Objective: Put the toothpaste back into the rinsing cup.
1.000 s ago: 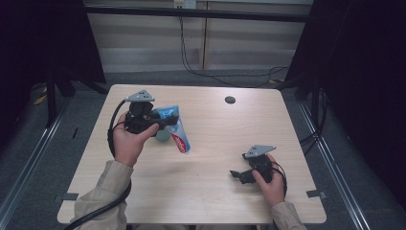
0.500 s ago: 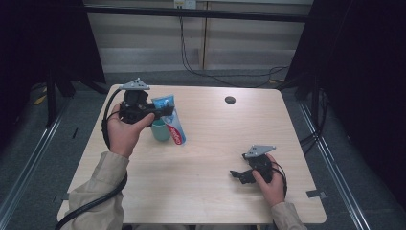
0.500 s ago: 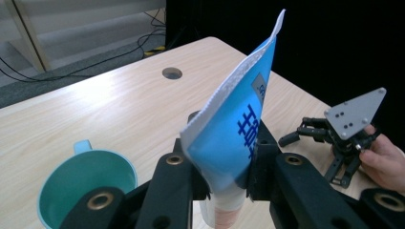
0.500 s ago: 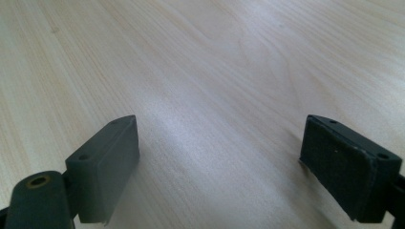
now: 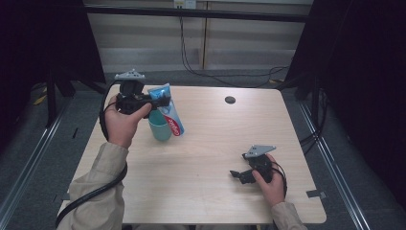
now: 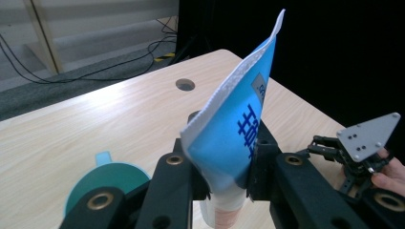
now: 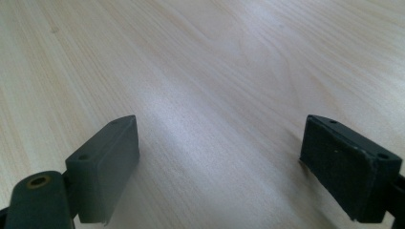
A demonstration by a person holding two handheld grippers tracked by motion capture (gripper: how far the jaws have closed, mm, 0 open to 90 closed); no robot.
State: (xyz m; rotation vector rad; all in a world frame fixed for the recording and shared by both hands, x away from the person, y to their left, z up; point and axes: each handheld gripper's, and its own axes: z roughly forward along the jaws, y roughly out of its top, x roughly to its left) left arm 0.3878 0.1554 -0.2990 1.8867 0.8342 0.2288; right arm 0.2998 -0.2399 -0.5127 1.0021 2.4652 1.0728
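High view, pale wood table (image 5: 206, 158), grey floor (image 5: 28, 158), dark curtains (image 5: 364, 72)

The left hand (image 5: 122, 122) holds its claw (image 5: 160, 101) raised at the far left, jaws clamped together on something. The right hand (image 5: 272, 182) rests its claw (image 5: 234, 175) low at near right, jaws spread wide apart.

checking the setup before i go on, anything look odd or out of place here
Nothing spilled or damaged. The toothpaste tube is clamped in the left gripper, cap down, tilted over the teal cup. The right gripper rests open on the table.
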